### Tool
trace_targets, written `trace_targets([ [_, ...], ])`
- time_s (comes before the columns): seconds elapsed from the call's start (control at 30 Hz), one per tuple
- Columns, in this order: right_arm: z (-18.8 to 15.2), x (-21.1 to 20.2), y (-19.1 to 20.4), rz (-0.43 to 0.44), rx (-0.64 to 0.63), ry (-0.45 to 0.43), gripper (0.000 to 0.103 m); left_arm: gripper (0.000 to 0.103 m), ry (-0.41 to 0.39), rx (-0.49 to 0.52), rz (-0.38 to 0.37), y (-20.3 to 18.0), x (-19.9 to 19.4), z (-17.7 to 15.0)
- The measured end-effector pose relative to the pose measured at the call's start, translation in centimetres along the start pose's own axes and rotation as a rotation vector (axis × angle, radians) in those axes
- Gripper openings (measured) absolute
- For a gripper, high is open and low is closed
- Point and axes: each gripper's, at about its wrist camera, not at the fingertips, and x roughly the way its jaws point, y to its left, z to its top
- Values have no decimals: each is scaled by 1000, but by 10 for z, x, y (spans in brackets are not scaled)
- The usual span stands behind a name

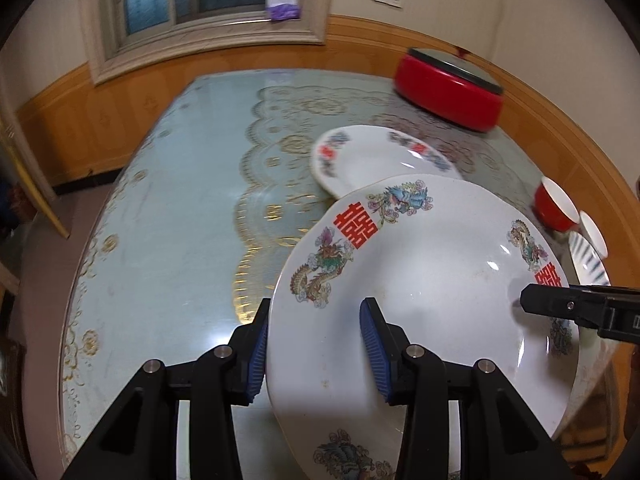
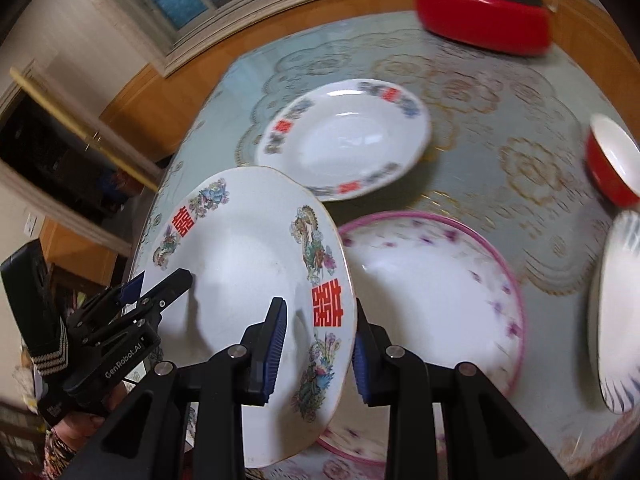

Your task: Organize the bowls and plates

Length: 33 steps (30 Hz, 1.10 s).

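Over the bench's near edge I've got the dragon plate [image 1: 420, 280] clamped by left gripper [image 1: 312, 344] and right gripper [image 2: 316, 348]. Nothing stacked yet: matching plate [image 2: 344, 140], pink-rimmed plate [image 2: 432, 288], red bowl [image 2: 612, 160] remain loose.

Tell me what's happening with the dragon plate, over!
Left gripper and right gripper both clamp the dragon plate, tilted above the table. Pink-rimmed plate just beneath. Nothing blocking.

place: someone's home dining room | clues: lace-patterned cloth on the desk [image 1: 168, 208], wood wall paneling [image 1: 132, 120], framed window [image 1: 200, 0]
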Motion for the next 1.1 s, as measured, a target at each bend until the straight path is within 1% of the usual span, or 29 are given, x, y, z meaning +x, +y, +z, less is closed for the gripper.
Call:
trace_targets([
  [0.23, -16, -16, -47, -33, 86, -19, 30, 43, 37, 57, -45, -44, 11, -6],
  [0.33, -22, -21, -63, -39, 115, -24, 30, 43, 56, 66, -59, -58, 19, -9],
  [0.53, -27, -16, -89, -41, 149, -11, 30, 43, 71, 92, -49, -77, 32, -12],
  [0.73, -27, -1, -107, -50, 174, 26, 30, 43, 89, 106, -29, -87, 46, -12],
  [0.93, -23, 8, -113, -50, 186, 48, 30, 43, 105, 109, -9, -89, 54, -13],
  [1.1, -19, 13, -113, -49, 190, 54, 31, 43, 101, 107, 9, -90, 56, -12],
])
